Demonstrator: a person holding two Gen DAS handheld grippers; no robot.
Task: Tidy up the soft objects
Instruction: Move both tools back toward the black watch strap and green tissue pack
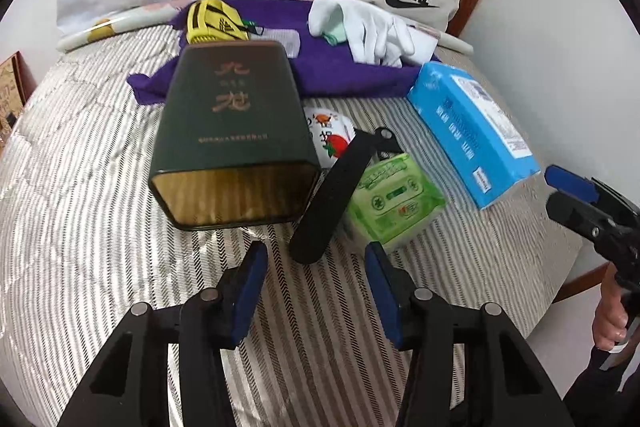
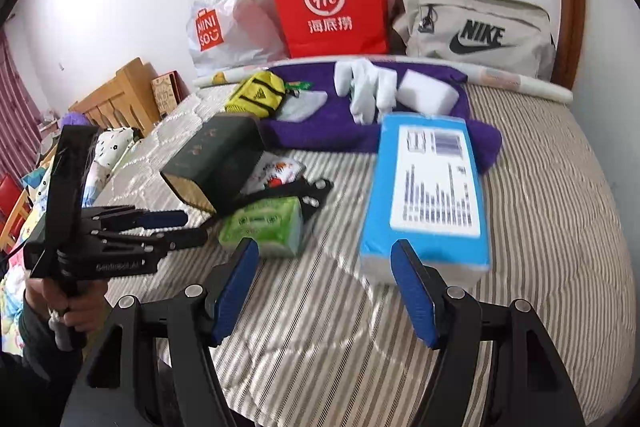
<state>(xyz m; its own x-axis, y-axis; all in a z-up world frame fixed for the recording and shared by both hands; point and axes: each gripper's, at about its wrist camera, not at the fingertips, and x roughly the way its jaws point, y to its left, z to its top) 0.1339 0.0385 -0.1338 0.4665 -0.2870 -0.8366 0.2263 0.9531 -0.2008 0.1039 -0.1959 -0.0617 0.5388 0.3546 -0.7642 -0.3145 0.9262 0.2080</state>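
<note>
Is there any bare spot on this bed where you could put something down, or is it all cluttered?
Bare striped quilt lies left of the dark green tin, and more lies right of the blue tissue pack. It is crowded between them: green tissue pack, black shoehorn, and behind, the purple towel with white gloves.

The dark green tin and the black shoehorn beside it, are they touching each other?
Cannot tell. In the left wrist view the black shoehorn runs close along the dark green tin; in the right wrist view they overlap, so neither view shows contact or gap plainly.
</note>
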